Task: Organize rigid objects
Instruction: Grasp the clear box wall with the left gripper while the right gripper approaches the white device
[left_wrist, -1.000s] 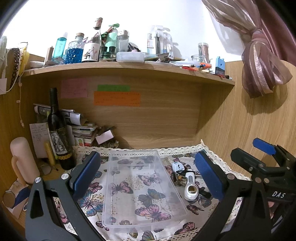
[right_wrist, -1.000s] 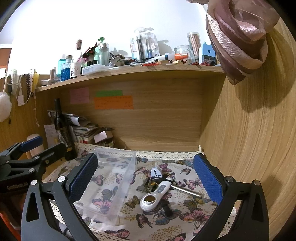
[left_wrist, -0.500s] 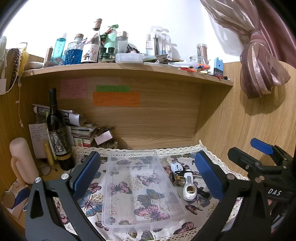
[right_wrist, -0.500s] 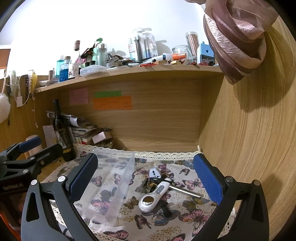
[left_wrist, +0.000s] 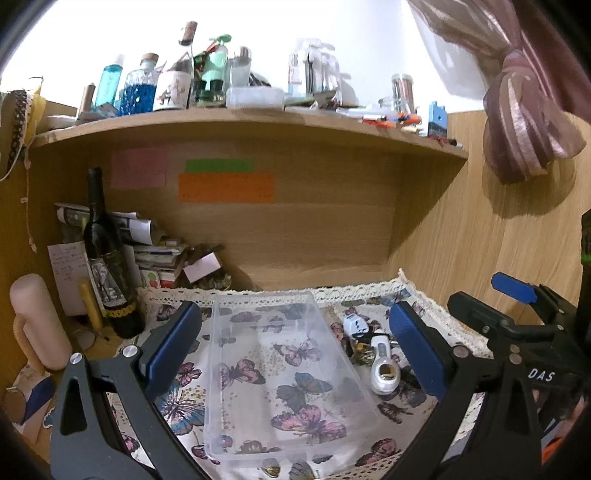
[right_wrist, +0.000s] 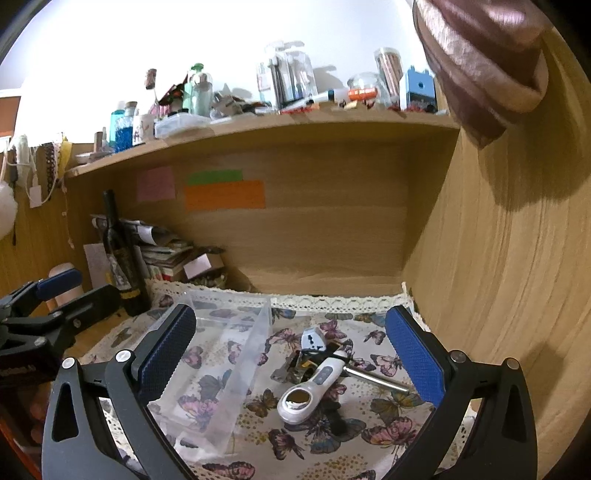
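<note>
A clear plastic box (left_wrist: 280, 373) lies empty on the butterfly cloth (left_wrist: 184, 406); it also shows in the right wrist view (right_wrist: 221, 369). To its right lies a small pile: a white handheld magnifier (right_wrist: 310, 391), a white plug adapter (right_wrist: 312, 338), keys (right_wrist: 295, 365) and a metal rod (right_wrist: 376, 378). The magnifier (left_wrist: 384, 369) and adapter (left_wrist: 354, 326) also show in the left wrist view. My left gripper (left_wrist: 295, 343) is open above the box. My right gripper (right_wrist: 291, 354) is open above the pile. Neither holds anything.
A dark wine bottle (left_wrist: 109, 266) stands at the back left beside stacked papers and books (left_wrist: 155, 251). A pink cylinder (left_wrist: 37, 321) stands far left. Wooden walls close the back and right. A cluttered shelf (left_wrist: 240, 125) runs overhead. A curtain (left_wrist: 524, 122) hangs at upper right.
Both grippers have drifted slightly forward and down toward the cloth. Both stay open. The objects on the cloth have not moved.
</note>
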